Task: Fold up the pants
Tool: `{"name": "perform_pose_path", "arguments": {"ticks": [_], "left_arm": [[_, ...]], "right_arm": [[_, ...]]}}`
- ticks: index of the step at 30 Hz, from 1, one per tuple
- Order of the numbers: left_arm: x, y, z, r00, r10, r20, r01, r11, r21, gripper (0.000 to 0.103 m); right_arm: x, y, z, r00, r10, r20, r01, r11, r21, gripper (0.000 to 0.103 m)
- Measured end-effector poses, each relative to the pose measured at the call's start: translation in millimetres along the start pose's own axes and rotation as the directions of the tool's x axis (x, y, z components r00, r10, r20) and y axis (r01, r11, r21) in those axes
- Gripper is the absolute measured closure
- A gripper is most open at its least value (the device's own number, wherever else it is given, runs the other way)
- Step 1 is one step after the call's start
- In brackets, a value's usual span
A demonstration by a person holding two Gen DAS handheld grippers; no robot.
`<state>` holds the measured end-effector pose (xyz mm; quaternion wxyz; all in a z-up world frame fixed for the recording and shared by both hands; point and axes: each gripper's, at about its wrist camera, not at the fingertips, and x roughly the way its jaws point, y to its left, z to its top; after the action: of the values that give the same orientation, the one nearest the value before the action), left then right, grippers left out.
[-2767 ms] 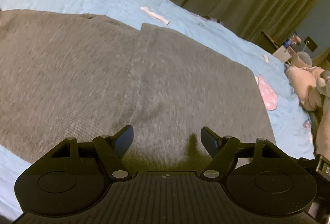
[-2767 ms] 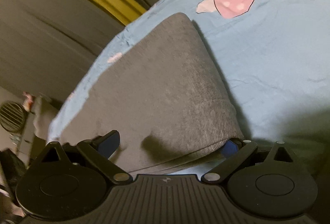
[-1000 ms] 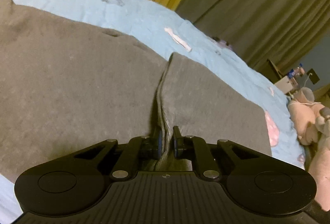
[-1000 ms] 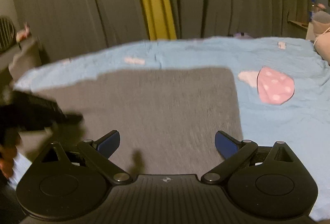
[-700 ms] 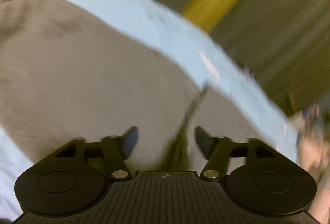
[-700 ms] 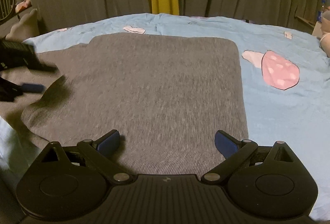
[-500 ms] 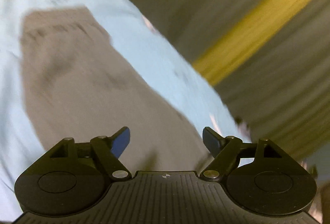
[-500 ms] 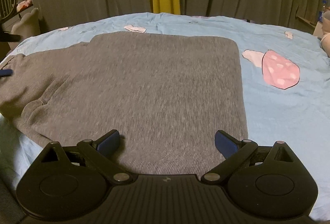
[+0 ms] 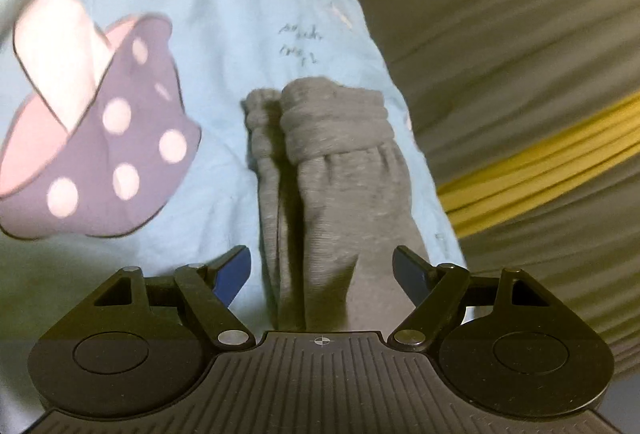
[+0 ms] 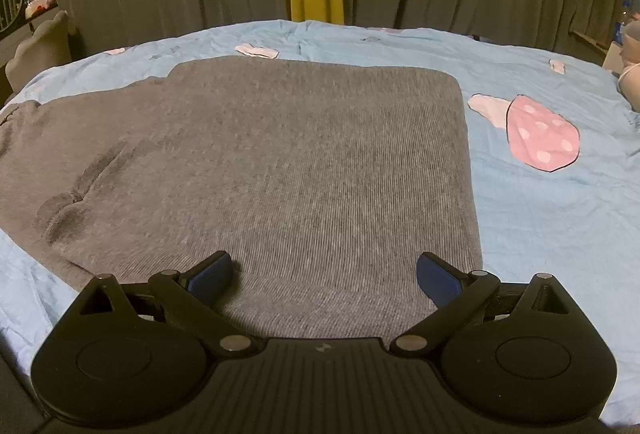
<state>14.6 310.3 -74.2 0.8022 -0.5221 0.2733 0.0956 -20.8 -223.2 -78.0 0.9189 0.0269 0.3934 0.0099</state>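
The grey pants (image 10: 280,162) lie flat on the bed (image 10: 540,226), which carries a light blue sheet printed with pink mushrooms (image 10: 540,138). In the right wrist view the wide upper part of the garment is spread smooth, with a straight edge on the right and a rounded far corner. The near edge shows a doubled thickness, so by my reading the two legs are already laid one over the other lengthwise. A few shallow creases sit in the cloth toward the left, where the garment runs out of the picture.

The left wrist view shows the far end of the pants: the ribbed cuffs (image 9: 332,122) lie stacked, the upper one slightly offset from the lower, near the edge of the bed and close to the dark curtain (image 9: 520,34).

The left tongs (image 9: 322,270) have just been opening; they now stand wide and straddle the leg just short of the cuffs, and neither pad presses on the cloth. The right tongs (image 10: 324,274) are also spread wide over the waist end, with cloth showing between the blue pads but nothing gripped.

Assessment: the lengthwise fold appears done. The crosswise folds, bringing the cuff end up toward the waist, are not yet made, since the garment lies at full length. The next step likely calls for a grip at the cuffs. The offset between the two cuffs may need squaring first.
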Motion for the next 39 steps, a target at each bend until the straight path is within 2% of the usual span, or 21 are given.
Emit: {"name": "perform_pose_path", "arguments": {"ticks": [2, 6, 8, 13, 17, 19, 20, 24, 27, 28, 30, 31, 33, 35, 36, 37, 38, 39], "left_arm": [[7, 2, 3, 1.000, 0.011, -0.017, -0.011, 1.000, 0.002, 0.021], [15, 1, 14, 0.999, -0.034, -0.001, 0.034, 0.999, 0.014, 0.023], [21, -4, 17, 1.000, -0.023, 0.001, 0.023, 0.999, 0.028, 0.024], [32, -15, 22, 1.000, 0.026, 0.014, -0.027, 0.991, 0.133, 0.047], [33, -12, 25, 0.999, 0.051, 0.017, -0.052, 0.992, 0.119, 0.072], [26, -23, 19, 0.997, 0.056, 0.053, -0.065, 0.979, 0.192, 0.079], [22, -33, 14, 0.995, 0.052, 0.081, -0.072, 0.963, 0.259, 0.080], [-2, -86, -7, 0.987, -0.038, 0.158, -0.044, 0.874, 0.483, 0.083], [-27, -135, -33, 0.972, -0.170, 0.162, 0.036, 0.790, 0.612, 0.084], [-33, -152, -44, 0.966, -0.216, 0.144, 0.070, 0.752, 0.656, 0.086], [-49, -188, -78, 0.944, -0.315, 0.099, 0.137, 0.647, 0.750, 0.086], [-55, -205, -97, 0.929, -0.364, 0.058, 0.181, 0.587, 0.789, 0.086], [-60, -231, -137, 0.899, -0.435, -0.043, 0.275, 0.485, 0.830, 0.086], [-58, -250, -184, 0.870, -0.462, -0.174, 0.375, 0.390, 0.841, 0.086], [-54, -255, -205, 0.863, -0.453, -0.221, 0.402, 0.353, 0.845, 0.085], [-46, -259, -231, 0.865, -0.421, -0.275, 0.421, 0.310, 0.852, 0.081], [-36, -260, -257, 0.871, -0.363, -0.331, 0.441, 0.282, 0.852, 0.075], [-24, -258, -275, 0.876, -0.307, -0.373, 0.456, 0.273, 0.847, 0.060]], "right_arm": [[1, 1, 0, 1.000, -0.007, 0.002, 0.007, 1.000, 0.001, 0.004], [2, 2, 0, 1.000, -0.017, 0.002, 0.017, 1.000, 0.000, 0.004], [2, 3, 0, 1.000, -0.018, 0.003, 0.018, 1.000, -0.001, 0.004], [3, 3, 0, 1.000, -0.023, 0.005, 0.023, 1.000, 0.000, 0.004], [2, 2, 0, 1.000, -0.024, 0.007, 0.024, 1.000, 0.005, 0.004], [2, 2, 0, 1.000, -0.025, 0.012, 0.025, 1.000, 0.005, 0.004], [2, 2, -1, 1.000, -0.022, 0.016, 0.022, 1.000, 0.003, 0.004], [1, -5, 0, 1.000, 0.012, 0.026, -0.013, 1.000, 0.024, 0.004], [-2, -12, 3, 0.999, 0.038, 0.032, -0.040, 0.996, 0.074, 0.004], [-3, -15, 4, 0.998, 0.048, 0.037, -0.051, 0.993, 0.102, 0.004], [-7, -24, 7, 0.996, 0.071, 0.059, -0.080, 0.981, 0.175, 0.004], [-9, -29, 8, 0.994, 0.082, 0.072, -0.096, 0.973, 0.210, 0.004], [-14, -40, 9, 0.990, 0.090, 0.105, -0.117, 0.952, 0.284, 0.004], [-21, -53, 10, 0.986, 0.085, 0.141, -0.131, 0.926, 0.354, 0.004], [-24, -60, 10, 0.985, 0.077, 0.158, -0.132, 0.915, 0.382, 0.004], [-28, -66, 9, 0.984, 0.063, 0.169, -0.129, 0.904, 0.408, 0.004], [-31, -73, 9, 0.983, 0.049, 0.178, -0.124, 0.891, 0.436, 0.004], [-34, -81, 8, 0.982, 0.043, 0.187, -0.126, 0.877, 0.464, 0.004]]}}
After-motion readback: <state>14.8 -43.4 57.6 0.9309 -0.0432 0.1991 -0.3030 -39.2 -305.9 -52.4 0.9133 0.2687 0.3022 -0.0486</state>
